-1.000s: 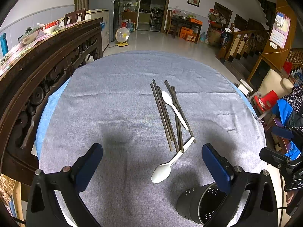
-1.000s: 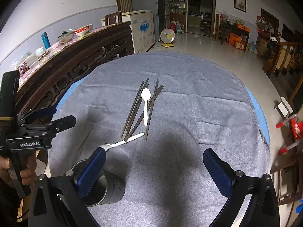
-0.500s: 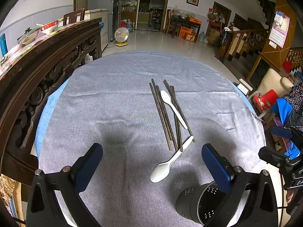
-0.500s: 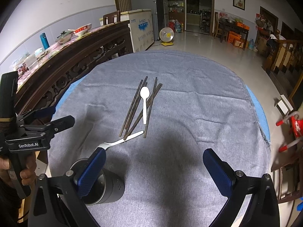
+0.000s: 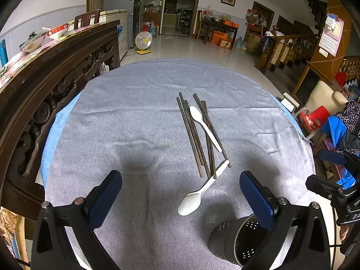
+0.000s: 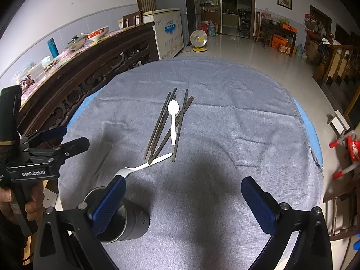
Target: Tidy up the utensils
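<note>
While little has shifted over the last second (both views have only crept a touch nearer the cutlery), we record nothing yet collected: the left gripper (image 5: pixel 180 199) and right gripper (image 6: pixel 182 201) both hang spread wide and empty. Near spoon (image 5: pixel 198 194) lies by the black perforated holder (image 5: pixel 234 243), its handle tip across the ends of the dark chopsticks (image 5: pixel 195 135); a second spoon (image 5: pixel 203 123) rests on top of them. We judge sorting is barely begun. Surface: grey cloth (image 5: pixel 135 117) over a round table, lightly creased. Room: carved wooden sideboard (image 5: pixel 56 67), floor fan (image 6: pixel 198 39), tiled hall.
</note>
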A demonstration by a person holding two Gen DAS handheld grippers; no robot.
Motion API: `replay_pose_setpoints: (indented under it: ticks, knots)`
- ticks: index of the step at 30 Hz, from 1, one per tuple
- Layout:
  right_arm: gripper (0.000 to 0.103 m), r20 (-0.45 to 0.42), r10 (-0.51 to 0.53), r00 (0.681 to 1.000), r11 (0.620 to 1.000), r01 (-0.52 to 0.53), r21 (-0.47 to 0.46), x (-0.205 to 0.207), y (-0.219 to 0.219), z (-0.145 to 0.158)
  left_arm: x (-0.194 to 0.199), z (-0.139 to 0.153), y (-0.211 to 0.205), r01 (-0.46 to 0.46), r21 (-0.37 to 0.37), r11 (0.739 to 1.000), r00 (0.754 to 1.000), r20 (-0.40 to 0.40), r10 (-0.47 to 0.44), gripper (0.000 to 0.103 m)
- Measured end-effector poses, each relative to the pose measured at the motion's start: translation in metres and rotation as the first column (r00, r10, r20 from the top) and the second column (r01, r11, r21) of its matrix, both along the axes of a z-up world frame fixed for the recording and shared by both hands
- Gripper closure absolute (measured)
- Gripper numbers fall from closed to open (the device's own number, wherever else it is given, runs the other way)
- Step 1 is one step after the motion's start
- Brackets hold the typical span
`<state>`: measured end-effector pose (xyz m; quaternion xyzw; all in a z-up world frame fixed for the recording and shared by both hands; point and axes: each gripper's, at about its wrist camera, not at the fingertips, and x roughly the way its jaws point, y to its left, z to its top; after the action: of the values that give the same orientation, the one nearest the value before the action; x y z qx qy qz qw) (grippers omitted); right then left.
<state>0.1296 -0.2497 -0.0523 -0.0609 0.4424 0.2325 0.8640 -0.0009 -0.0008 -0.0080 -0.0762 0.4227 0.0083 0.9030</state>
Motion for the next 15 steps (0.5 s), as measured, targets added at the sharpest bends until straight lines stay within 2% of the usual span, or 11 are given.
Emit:
replay_pose_setpoints:
  ticks: [9, 15]
  knots:
    - [0.0, -0.015, 0.003, 1.0, 1.0, -0.003, 0.027, 0.0, -0.006, 0.005, -0.003, 0.004, 0.001, 0.023, -0.002, 1.0, 1.0, 0.009, -0.023, 0.0]
    - [0.0, -0.033, -0.013, 0.999, 1.0, 0.013, 0.012, 0.004, -0.012, 0.002, 0.0, 0.005, 0.005, 0.063, -0.017, 0.998, 0.998, 0.005, -0.063, 0.0]
